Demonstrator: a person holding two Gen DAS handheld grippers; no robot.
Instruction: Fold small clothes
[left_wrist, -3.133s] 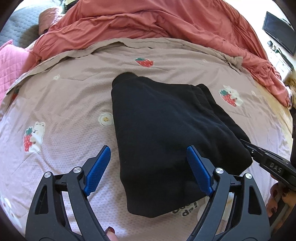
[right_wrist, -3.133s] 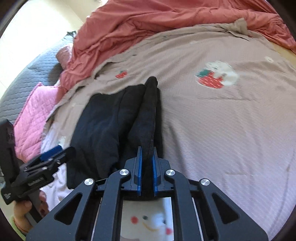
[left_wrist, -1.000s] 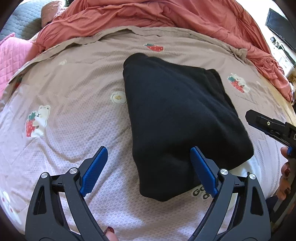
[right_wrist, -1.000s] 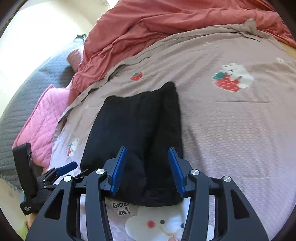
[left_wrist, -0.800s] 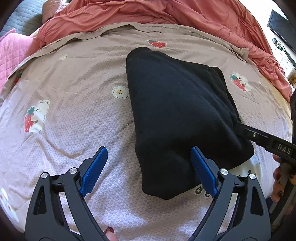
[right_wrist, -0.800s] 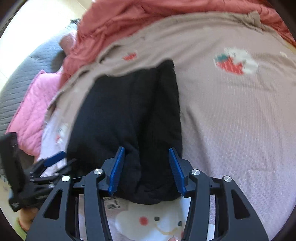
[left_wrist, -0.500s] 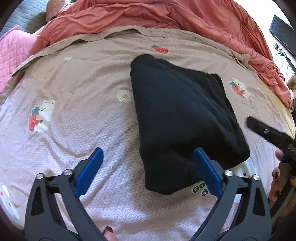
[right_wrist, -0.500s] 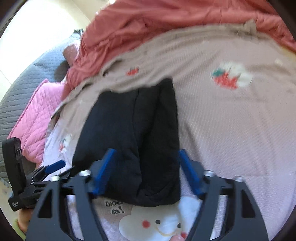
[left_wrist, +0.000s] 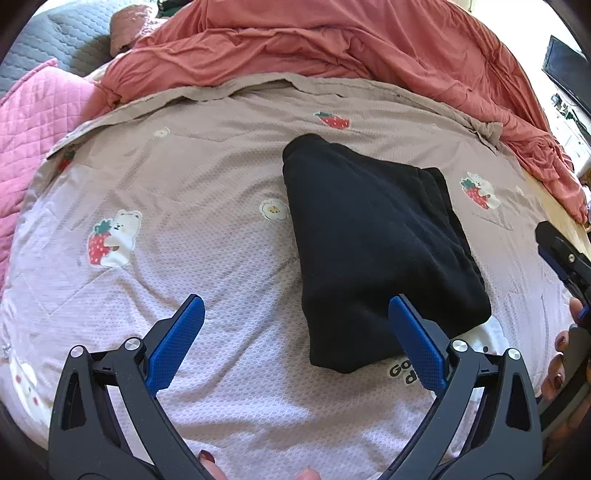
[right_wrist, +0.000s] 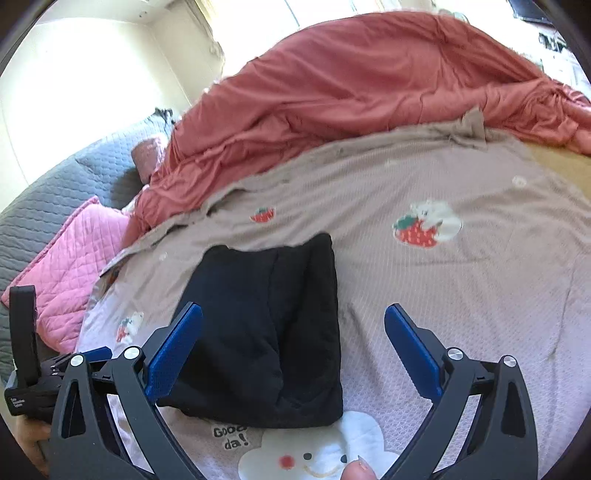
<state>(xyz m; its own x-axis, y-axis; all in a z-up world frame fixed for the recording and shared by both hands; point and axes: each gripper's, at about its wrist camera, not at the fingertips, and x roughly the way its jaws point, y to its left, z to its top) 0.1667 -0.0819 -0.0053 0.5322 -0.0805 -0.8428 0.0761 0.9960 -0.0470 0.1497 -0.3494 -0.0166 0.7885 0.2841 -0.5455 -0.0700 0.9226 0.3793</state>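
1. Now, biggest thing first: the bed (left_wrist: 221, 229), spread with a mauve strawberry-and-bear cover, fills both views, with a rumpled red duvet (right_wrist: 369, 81) heaped across the top of the frame and a pink quilted pillow (right_wrist: 74, 251) at the left edge of the right wrist view.
2. On that cover lies the black garment (left_wrist: 369, 240), a compact folded bundle, right of centre in the left wrist view and centre-bottom in the right wrist view, its near edge overlapping a white cartoon print.
3. Over to the left claw (left_wrist: 295, 343): jaws spread wide, nothing between the blue pads, hovering at bottom centre of its own frame just short of the bundle's near corner.
4. And the right claw (right_wrist: 293, 354): its jaws have just been opening, now wide, the bundle's near end showing between them but untouched.
5. My read: the fold looks finished and released. Next call is either a tidy-up squeeze or fetching another piece; none is in sight.
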